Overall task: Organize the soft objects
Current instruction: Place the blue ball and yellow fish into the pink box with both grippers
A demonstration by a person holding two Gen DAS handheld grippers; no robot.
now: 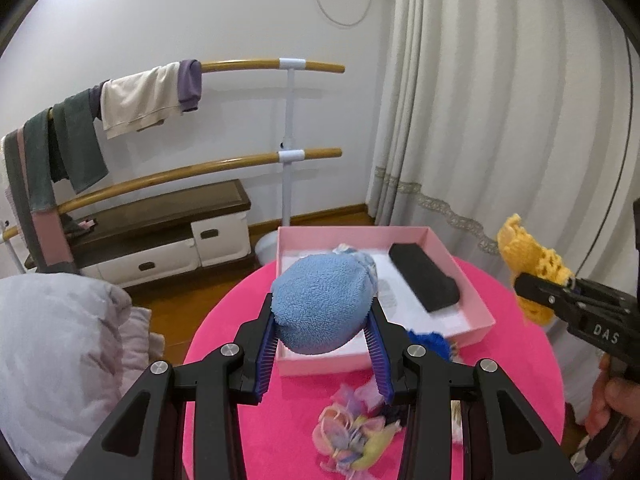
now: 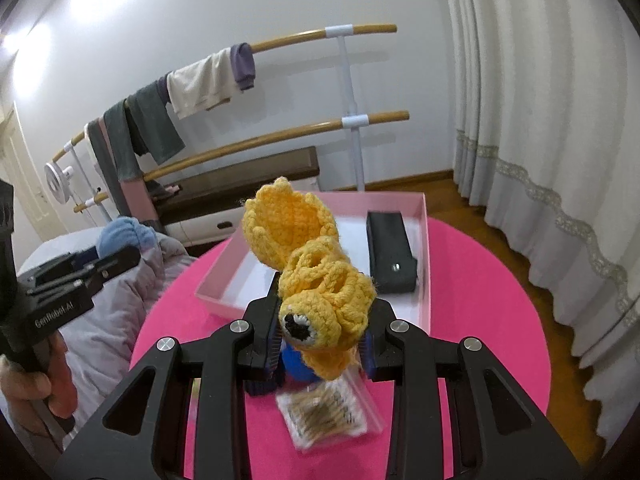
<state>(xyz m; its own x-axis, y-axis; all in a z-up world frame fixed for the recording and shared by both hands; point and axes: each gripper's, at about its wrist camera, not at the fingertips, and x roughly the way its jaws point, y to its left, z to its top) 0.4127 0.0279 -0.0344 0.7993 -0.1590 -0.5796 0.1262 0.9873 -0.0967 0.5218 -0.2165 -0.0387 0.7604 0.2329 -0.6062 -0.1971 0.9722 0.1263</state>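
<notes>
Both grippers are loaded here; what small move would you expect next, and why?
Probably the left gripper lowers a little and opens: its blue fleece toy already hangs over the near part of the pink box, which holds only a black case. The right gripper, gripping the yellow crochet toy, seems farther back.

A round pink table point(image 1: 224, 360) carries a pink box point(image 1: 384, 364), pastel scrunchies point(image 1: 352, 436), and a plastic bag point(image 2: 328, 416).
</notes>
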